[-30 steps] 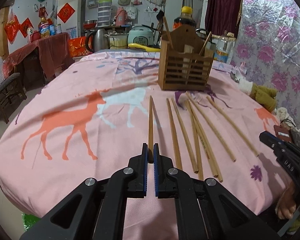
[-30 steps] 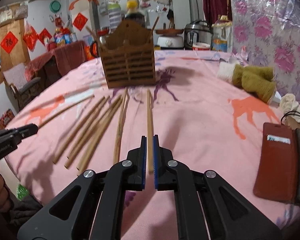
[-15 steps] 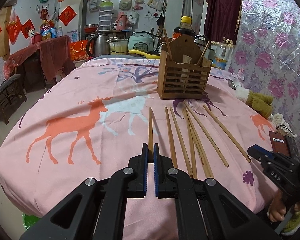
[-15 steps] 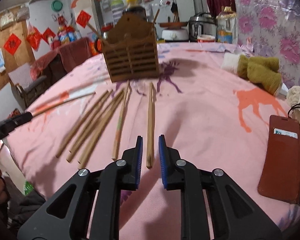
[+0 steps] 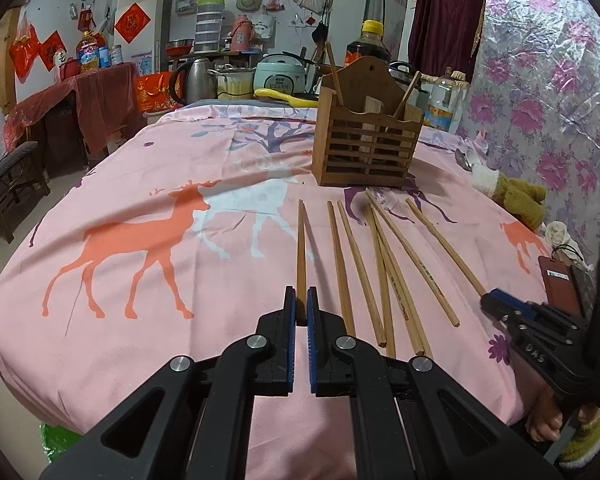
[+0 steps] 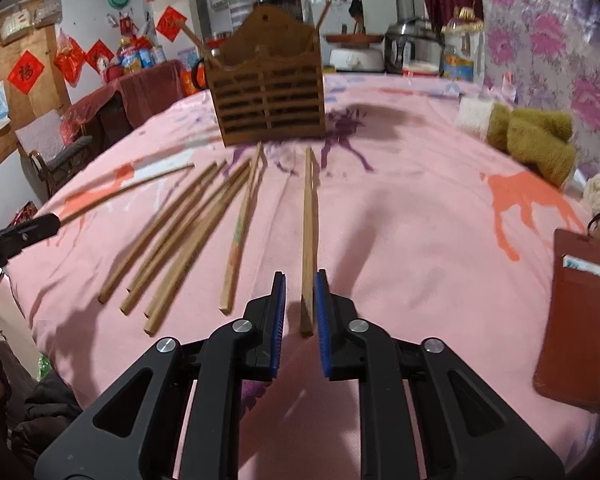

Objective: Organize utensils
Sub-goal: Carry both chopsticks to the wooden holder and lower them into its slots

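Note:
Several wooden chopsticks lie in a row on the pink deer-print tablecloth (image 5: 148, 184). My left gripper (image 5: 301, 308) is shut on the near end of the leftmost chopstick (image 5: 301, 248). My right gripper (image 6: 300, 300) is open; the rightmost chopstick (image 6: 308, 236) lies on the cloth with its near end between the fingers. A slatted wooden utensil holder (image 5: 366, 146) stands upright beyond the chopsticks, with two chopsticks in it; it also shows in the right wrist view (image 6: 268, 92).
A brown card wallet (image 6: 576, 320) lies at the table's right edge. An olive and white cloth bundle (image 6: 528, 132) sits at the far right. Kettle, rice cooker and bottles stand behind the table. The left gripper's tip (image 6: 20, 236) shows at the left of the right wrist view.
My right gripper has opened and let go of the rightmost chopstick, which now lies on the cloth. My left gripper stays shut on its chopstick and has lifted slightly.

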